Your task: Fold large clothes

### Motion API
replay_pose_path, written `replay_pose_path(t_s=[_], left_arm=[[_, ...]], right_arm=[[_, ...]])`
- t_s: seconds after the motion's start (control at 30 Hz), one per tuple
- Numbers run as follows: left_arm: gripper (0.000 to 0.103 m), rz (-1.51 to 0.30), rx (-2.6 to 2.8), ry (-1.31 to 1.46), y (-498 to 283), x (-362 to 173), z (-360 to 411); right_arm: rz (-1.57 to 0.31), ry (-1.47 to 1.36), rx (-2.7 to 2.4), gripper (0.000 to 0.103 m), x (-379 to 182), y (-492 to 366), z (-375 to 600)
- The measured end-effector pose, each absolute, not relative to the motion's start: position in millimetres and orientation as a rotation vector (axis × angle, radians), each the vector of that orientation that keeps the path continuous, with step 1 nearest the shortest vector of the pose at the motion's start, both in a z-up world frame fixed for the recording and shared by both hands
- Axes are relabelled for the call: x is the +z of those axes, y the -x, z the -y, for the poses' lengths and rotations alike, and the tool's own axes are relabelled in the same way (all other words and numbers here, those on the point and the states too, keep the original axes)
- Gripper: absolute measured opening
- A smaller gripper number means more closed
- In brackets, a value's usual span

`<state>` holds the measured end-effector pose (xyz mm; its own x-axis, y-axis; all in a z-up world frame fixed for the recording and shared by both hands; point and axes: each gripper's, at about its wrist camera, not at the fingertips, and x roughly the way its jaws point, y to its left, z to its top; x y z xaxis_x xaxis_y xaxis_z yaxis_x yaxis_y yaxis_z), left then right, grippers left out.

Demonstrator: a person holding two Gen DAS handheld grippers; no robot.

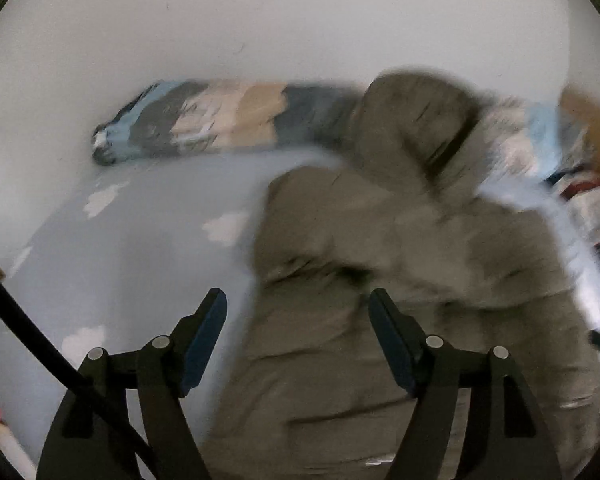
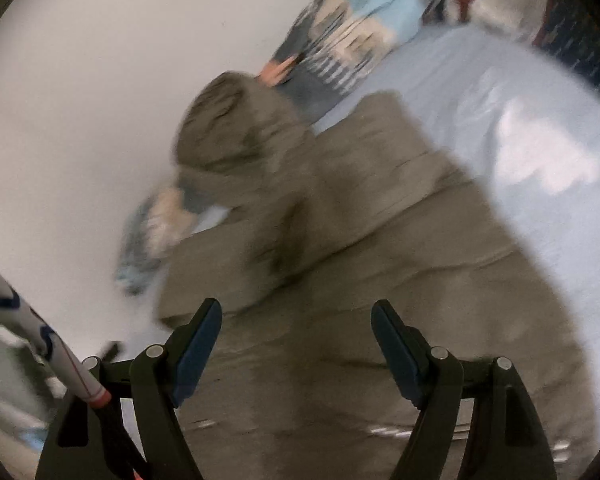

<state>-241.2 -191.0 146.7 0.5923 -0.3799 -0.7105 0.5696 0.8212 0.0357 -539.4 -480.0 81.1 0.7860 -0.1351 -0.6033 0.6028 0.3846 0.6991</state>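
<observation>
Both left gripper (image 1: pixel 298 300) and right gripper (image 2: pixel 296 310) gape empty over unlabelled khaki garment (image 1: pixel 380 280)

We see our left gripper (image 1: pixel 298 300) with its jaws standing wide apart, both black fingers with dark blue pads (image 1: pixel 204 340) reaching forward and angled downward; nothing is pinched between them. Our right gripper (image 2: pixel 296 310) matches it: jaws spread wide, blue pads (image 2: pixel 396 348) facing each other across an empty gap, pointed downward too. Both views are blurred, so finer detail escapes us.
</observation>
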Motion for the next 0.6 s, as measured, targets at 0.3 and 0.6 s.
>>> replay_pose_path(t_s=[0.3,0.6], left_arm=[[0.072,-0.819,-0.573,-0.189,204.8,150.1,182.7],[0.072,-0.865,-0.529,-0.091,179.6,148.3,168.5]], right_arm=[[-0.528,-1.261,-0.484,0.071,42.7,474.9,487.3],[-0.625,-1.294,-0.555,0.023,12.5,424.0,507.2]])
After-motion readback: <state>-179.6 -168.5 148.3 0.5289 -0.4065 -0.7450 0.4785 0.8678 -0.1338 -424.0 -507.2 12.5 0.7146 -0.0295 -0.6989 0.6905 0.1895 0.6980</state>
